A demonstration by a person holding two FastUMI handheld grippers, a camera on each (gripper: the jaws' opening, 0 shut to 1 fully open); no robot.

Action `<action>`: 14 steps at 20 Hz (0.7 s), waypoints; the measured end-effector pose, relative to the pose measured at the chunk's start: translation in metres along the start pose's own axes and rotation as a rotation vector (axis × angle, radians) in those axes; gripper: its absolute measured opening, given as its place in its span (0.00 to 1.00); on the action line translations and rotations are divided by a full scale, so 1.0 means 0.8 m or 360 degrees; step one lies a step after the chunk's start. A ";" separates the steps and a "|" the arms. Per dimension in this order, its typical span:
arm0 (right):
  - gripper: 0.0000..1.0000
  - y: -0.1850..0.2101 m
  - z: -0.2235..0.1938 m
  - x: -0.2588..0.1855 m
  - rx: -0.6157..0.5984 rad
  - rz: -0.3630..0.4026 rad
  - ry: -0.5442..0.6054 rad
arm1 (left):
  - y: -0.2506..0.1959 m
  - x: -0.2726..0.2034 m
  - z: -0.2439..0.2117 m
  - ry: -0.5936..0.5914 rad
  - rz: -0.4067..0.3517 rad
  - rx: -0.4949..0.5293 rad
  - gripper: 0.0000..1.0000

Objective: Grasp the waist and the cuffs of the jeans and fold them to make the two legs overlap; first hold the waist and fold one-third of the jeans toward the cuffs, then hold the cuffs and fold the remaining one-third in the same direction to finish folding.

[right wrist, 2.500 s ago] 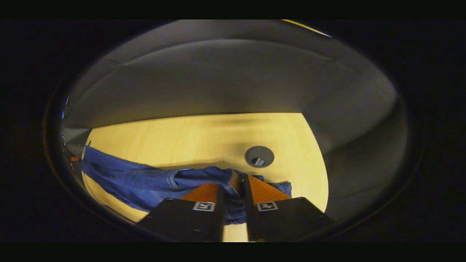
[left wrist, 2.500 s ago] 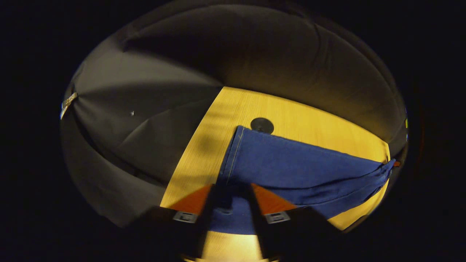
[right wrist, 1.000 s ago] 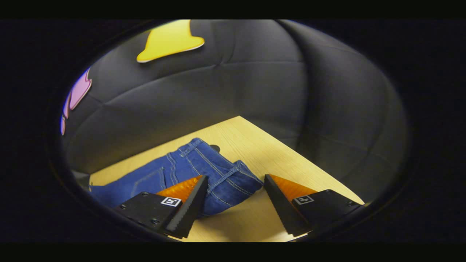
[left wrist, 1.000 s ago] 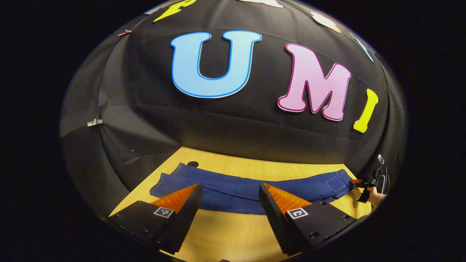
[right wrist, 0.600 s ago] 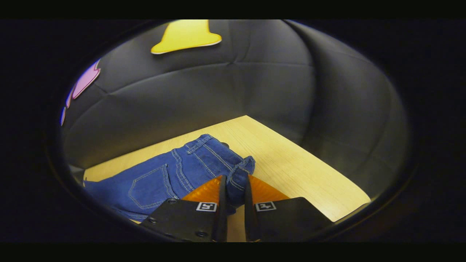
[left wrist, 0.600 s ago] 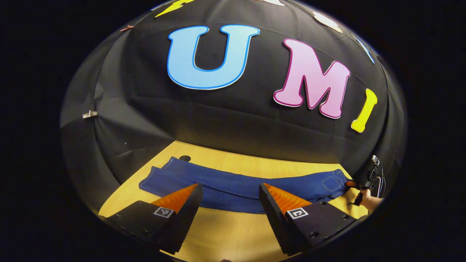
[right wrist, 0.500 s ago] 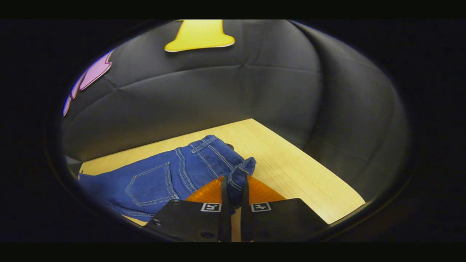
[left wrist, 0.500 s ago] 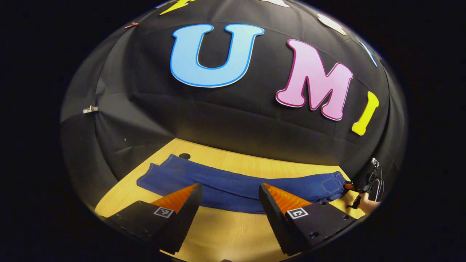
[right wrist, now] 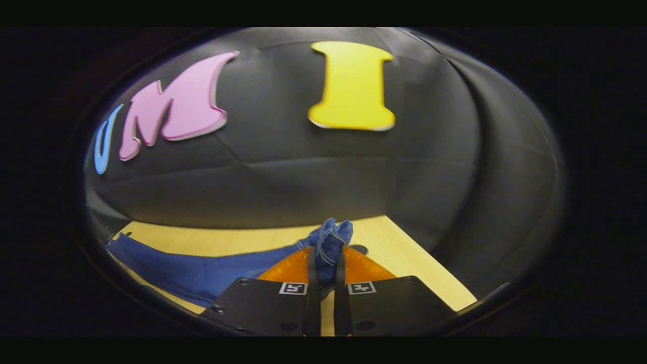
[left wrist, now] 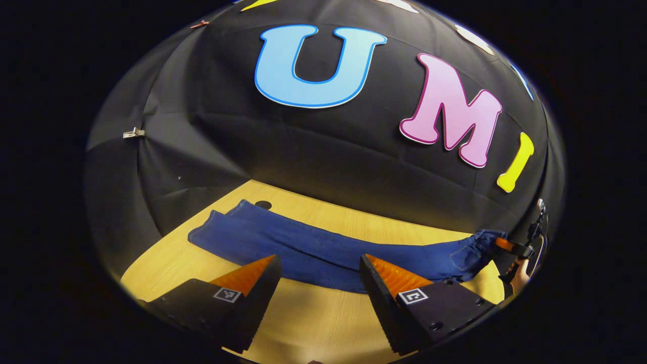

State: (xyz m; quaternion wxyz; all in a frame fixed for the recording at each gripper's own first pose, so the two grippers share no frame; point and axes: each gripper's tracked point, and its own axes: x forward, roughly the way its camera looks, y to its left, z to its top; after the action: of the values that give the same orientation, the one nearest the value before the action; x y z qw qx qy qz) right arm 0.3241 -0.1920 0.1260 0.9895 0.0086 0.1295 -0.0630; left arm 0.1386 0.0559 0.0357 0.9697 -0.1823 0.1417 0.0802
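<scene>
Denim bunched at the waist point(right wrist: 331, 237) is pinched between the two fingers of my right hand-held gripper point(right wrist: 323, 270), which is clenched on it and has that end raised off the counter point(right wrist: 394, 242). I hold it here, I judge, because the waist must be carried over toward the cuffs for the first one-third fold.

From that grip the jeans point(right wrist: 202, 270) trail away to the left across the wooden counter, the legs already lying one over the other in a long narrow strip.

My left hand-held gripper point(left wrist: 318, 265) is released, its fingers spread wide and hovering above the counter's near edge, just short of the middle of the jeans point(left wrist: 303, 247). It touches nothing; I take it to be waiting, perhaps to steady the cloth where the fold line should fall.

In the left gripper view the cuffs point(left wrist: 212, 230) lie flat at the far left, beside a dark round port point(left wrist: 263, 205) in the counter. At the far right, the waist rises toward my other hand point(left wrist: 520, 273).

The fold itself is not yet made.
</scene>
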 end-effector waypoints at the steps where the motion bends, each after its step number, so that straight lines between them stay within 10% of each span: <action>1: 0.14 0.021 0.011 -0.014 -0.0035 0.0057 -0.0021 | 0.007 0.002 -0.002 -0.0001 0.0005 -0.0023 0.97; 9: 0.14 0.232 0.050 -0.050 -0.0258 0.0454 -0.0121 | 0.113 0.005 0.002 -0.0072 0.0150 -0.0234 0.97; 14: 0.14 0.339 -0.020 -0.062 -0.0368 0.0642 -0.0047 | 0.184 0.039 0.022 -0.0125 0.0201 -0.0268 0.96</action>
State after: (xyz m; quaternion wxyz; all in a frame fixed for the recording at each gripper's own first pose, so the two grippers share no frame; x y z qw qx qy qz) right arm 0.3070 0.0832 0.1231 0.9783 -0.0799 0.1172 0.1512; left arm 0.1416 0.2015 -0.0070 0.9488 -0.2505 0.1076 0.1597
